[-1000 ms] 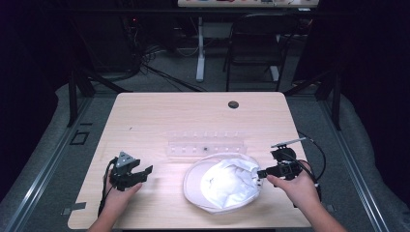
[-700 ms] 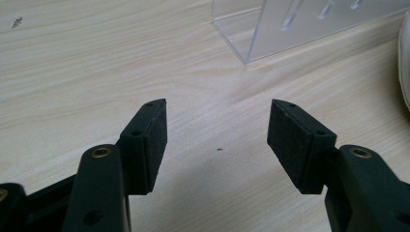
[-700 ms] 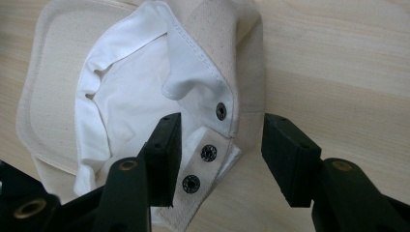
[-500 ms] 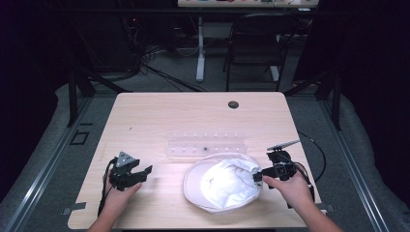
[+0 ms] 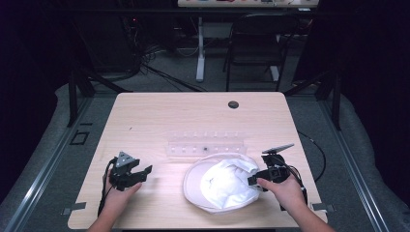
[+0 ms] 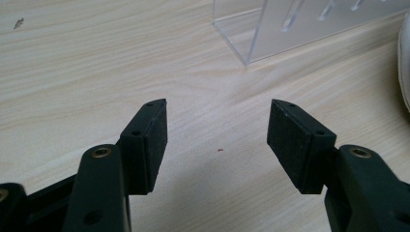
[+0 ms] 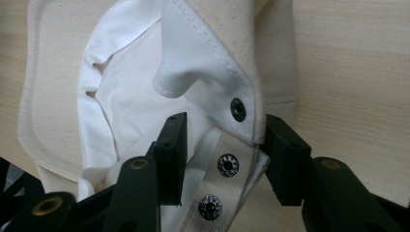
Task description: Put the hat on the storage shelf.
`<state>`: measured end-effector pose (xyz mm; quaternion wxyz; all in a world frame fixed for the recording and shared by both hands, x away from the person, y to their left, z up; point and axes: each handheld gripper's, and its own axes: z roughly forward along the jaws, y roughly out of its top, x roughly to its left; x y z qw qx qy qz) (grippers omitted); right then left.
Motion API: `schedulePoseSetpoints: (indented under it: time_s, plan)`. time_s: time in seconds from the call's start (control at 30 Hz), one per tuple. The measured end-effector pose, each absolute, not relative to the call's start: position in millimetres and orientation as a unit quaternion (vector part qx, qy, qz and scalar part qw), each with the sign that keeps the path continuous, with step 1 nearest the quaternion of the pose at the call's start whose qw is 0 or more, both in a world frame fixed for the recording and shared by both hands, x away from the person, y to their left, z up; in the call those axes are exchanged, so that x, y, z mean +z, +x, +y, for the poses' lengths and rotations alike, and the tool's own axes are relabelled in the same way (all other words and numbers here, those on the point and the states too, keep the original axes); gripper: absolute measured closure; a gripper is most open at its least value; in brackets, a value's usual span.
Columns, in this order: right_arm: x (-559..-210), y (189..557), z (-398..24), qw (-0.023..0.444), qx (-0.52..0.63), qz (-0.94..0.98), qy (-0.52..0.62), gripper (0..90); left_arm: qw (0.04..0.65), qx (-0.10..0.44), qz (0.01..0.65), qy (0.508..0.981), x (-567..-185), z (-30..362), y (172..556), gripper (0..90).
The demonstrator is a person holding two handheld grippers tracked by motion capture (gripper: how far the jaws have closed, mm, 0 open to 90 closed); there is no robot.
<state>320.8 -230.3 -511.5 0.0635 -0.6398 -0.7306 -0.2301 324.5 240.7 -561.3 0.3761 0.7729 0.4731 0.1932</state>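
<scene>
Wooden table (image 5: pixel 159 121): hat (image 7: pixel 145 87) strap between right claw (image 7: pixel 220 145) jaws, just closing, one touching.

High view looks down and forward over the whole tabletop (image 5: pixel 193 121). Each gripper view peers close along its own jaws; the white hat (image 7: pixel 145 96) between the right jaws appears from above too.

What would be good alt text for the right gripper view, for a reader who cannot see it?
The right gripper has its two black jaws on either side of a cream strap with metal snaps, part of a white cloth hat lying upside down on a light wooden table. The jaws have just been closing, and the strap's edge meets one of them.
</scene>
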Motion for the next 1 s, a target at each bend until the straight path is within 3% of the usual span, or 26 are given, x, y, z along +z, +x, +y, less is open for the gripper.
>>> schedulePoseSetpoints:
  time_s: [0.13, 0.27, 0.7, 0.87, 1.0]
  plan:
    - [-505.6, 322.2, -233.6, 0.065, -0.234, -0.726, -0.643, 68.6, 0.377, 0.194, 0.474, 0.772, -561.5, 240.5, 324.7, 40.2]
    - [-500.4, 322.3, -232.7, 0.059, -0.232, -0.73, -0.64, 72.4, 0.376, 0.194, 0.474, 0.773, -561.4, 240.5, 324.6, 40.2]
    - [-473.1, 329.0, -221.7, 0.022, -0.176, -0.77, -0.614, 78.9, 0.375, 0.193, 0.473, 0.773, -561.7, 241.3, 324.7, 40.3]
    - [-459.7, 330.6, -217.4, -0.031, -0.143, -0.792, -0.592, 79.0, 0.374, 0.192, 0.475, 0.773, -561.8, 241.4, 325.1, 40.3]
    - [-456.4, 333.0, -216.1, -0.023, -0.132, -0.788, -0.602, 80.3, 0.375, 0.193, 0.475, 0.772, -561.8, 241.6, 325.0, 40.3]
